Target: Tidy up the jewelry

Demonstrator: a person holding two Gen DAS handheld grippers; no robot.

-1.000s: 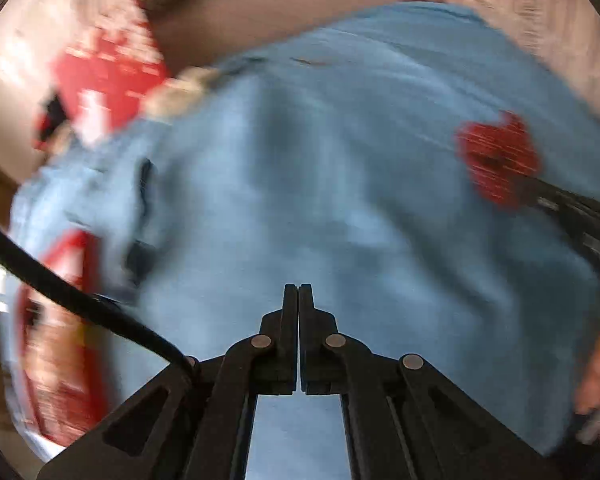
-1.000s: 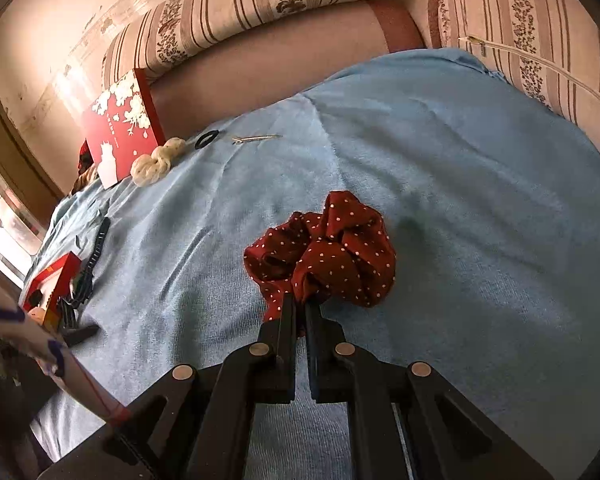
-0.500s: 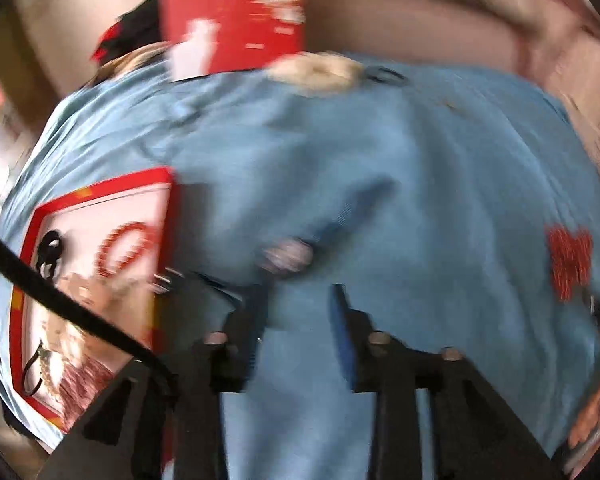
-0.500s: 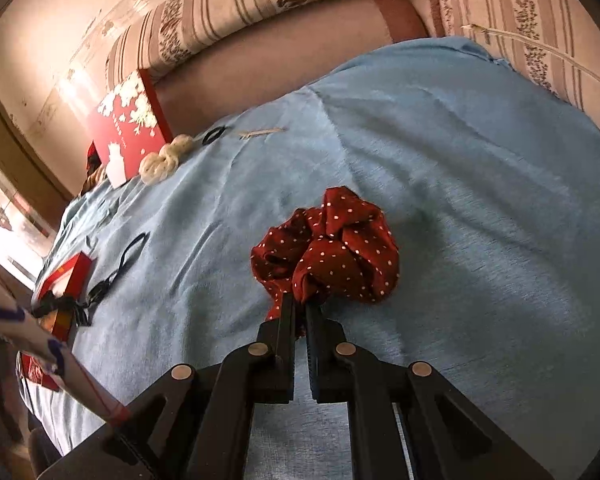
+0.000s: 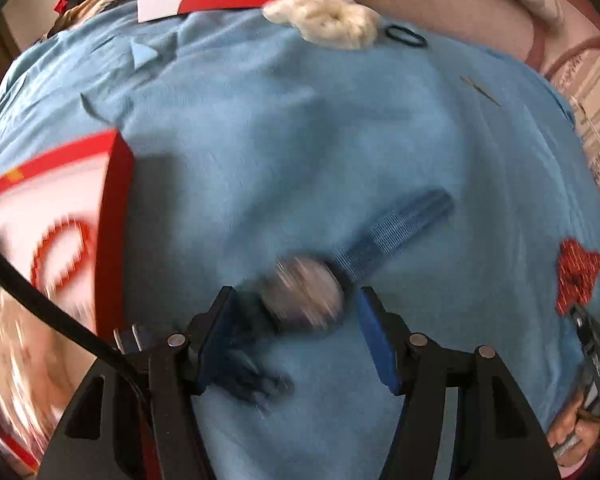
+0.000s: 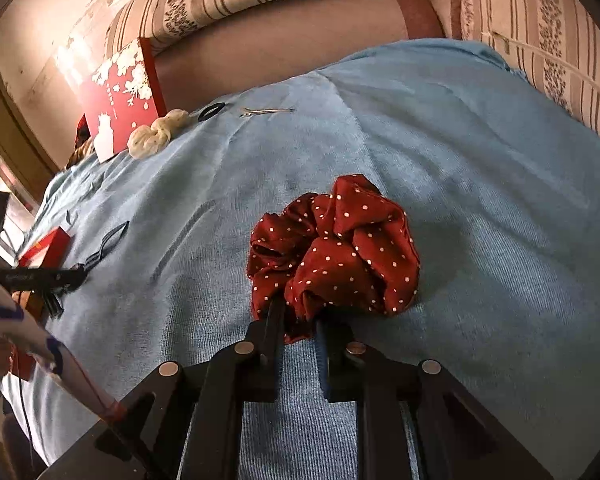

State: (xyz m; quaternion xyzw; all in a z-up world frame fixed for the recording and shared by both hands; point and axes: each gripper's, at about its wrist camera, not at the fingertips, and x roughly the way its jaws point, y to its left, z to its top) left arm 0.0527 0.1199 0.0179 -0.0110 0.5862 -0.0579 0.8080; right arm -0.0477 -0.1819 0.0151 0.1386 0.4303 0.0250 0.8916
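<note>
Everything lay on the cloth [image 6: 480, 152] spread over the couch seat [image 6: 280, 44]. Scrunchie [image 6: 336, 248] sat mid-cloth, just ahead of the right gripper [image 6: 298, 322], touching its fingers. Far back at the cloth's edge, L to R: card box [image 6: 120, 96] leaning on the seat back, knit scrunchie [image 6: 158, 134] in front of it, hair tie [image 6: 212, 111], then hair pin [image 6: 266, 111]. Open box [image 5: 40, 248] lay at the cloth's left edge w/ a bead bracelet [image 5: 62, 254] inside. Comb [image 5: 396, 236] lay R of that box, its near end by a blurred round item [image 5: 304, 296] between the left gripper [image 5: 296, 312] fingers.
</note>
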